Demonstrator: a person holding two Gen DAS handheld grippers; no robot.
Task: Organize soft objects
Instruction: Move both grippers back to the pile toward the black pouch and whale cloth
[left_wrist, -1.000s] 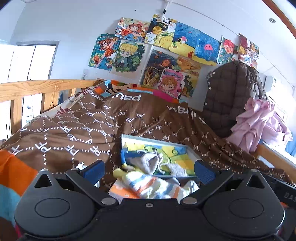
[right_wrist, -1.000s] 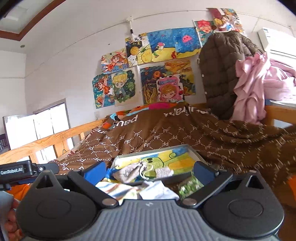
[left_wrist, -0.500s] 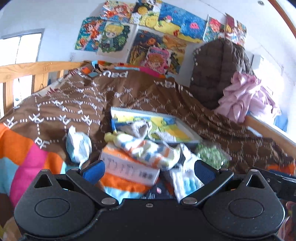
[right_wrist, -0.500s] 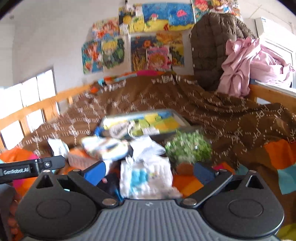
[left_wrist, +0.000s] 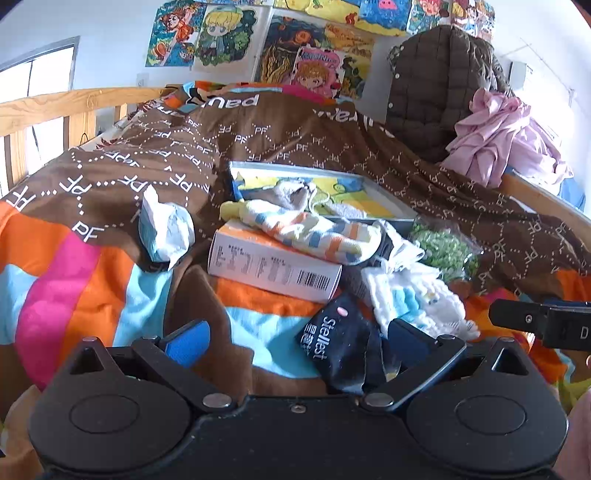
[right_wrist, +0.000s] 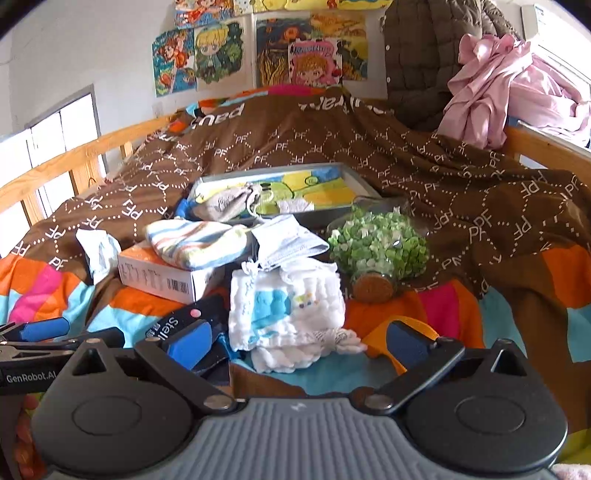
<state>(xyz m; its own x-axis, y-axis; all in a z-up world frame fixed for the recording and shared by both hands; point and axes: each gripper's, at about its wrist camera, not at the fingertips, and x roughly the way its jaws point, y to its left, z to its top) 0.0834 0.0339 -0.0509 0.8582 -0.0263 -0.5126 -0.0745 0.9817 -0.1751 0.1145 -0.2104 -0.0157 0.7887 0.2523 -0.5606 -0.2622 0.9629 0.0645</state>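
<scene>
The brown quilt printed with white dotted letters (left_wrist: 303, 140) is matt woven cloth, and its orange, pink and blue patches look just as dull. The white quilted muslin cloth with blue patches (right_wrist: 288, 306) has a puffy, crinkled weave and frayed edges. The striped pastel sock (left_wrist: 314, 230) is soft knit. The white and orange cardboard box (left_wrist: 269, 264) is smooth, with a slight sheen. The shallow grey tray (right_wrist: 277, 170) has a dull metallic-looking rim. The clear jar of green bits (right_wrist: 376, 247) is glossy, closed by a rough cork. The pale wooden bed rail (left_wrist: 74, 103) is smooth, with visible grain. The black pouch with white lettering (left_wrist: 340, 347) looks faintly shiny. The gripper bodies are matt black plastic.
</scene>
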